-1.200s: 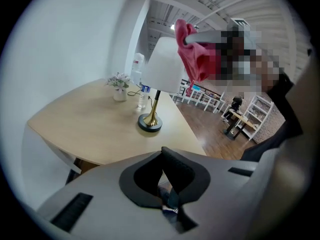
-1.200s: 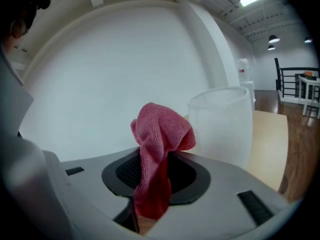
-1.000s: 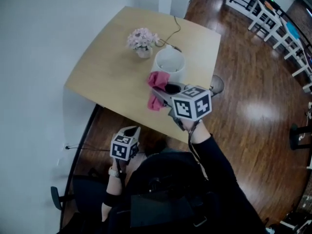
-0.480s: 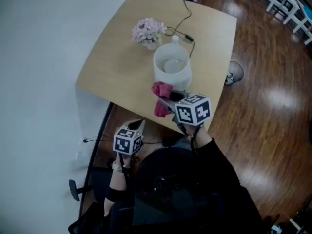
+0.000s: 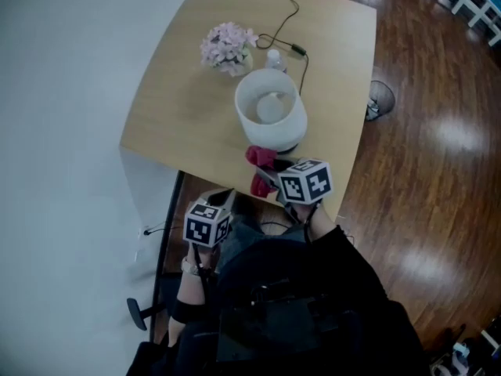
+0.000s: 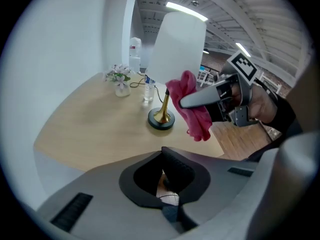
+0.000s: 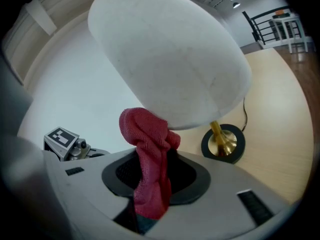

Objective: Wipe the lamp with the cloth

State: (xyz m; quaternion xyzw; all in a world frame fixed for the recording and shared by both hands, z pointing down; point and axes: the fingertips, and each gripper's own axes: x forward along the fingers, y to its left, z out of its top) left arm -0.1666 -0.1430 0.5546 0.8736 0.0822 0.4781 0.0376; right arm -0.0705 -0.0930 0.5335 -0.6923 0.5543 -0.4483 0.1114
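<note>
The lamp has a white shade [image 5: 270, 114], a brass stem and a dark round base [image 6: 161, 120]. It stands near the front edge of the wooden table [image 5: 180, 116]. My right gripper [image 5: 264, 175] is shut on a pink cloth [image 5: 262, 169], held against the shade's near side. In the right gripper view the cloth [image 7: 150, 149] bunches up between the jaws, and its top touches the lower rim of the shade [image 7: 170, 59]. My left gripper [image 5: 221, 200] is shut and holds nothing. It hangs off the table's front edge, left of the right gripper.
A small pot of pale flowers [image 5: 227, 47] and a little clear bottle [image 5: 272, 56] stand behind the lamp. The lamp cord [image 5: 293, 22] runs to the table's far edge. A white wall lies to the left and wood floor to the right.
My right gripper has come down the near side of the shade with the cloth, from the top rim to the lower edge. My left gripper has drifted a little towards the table.
</note>
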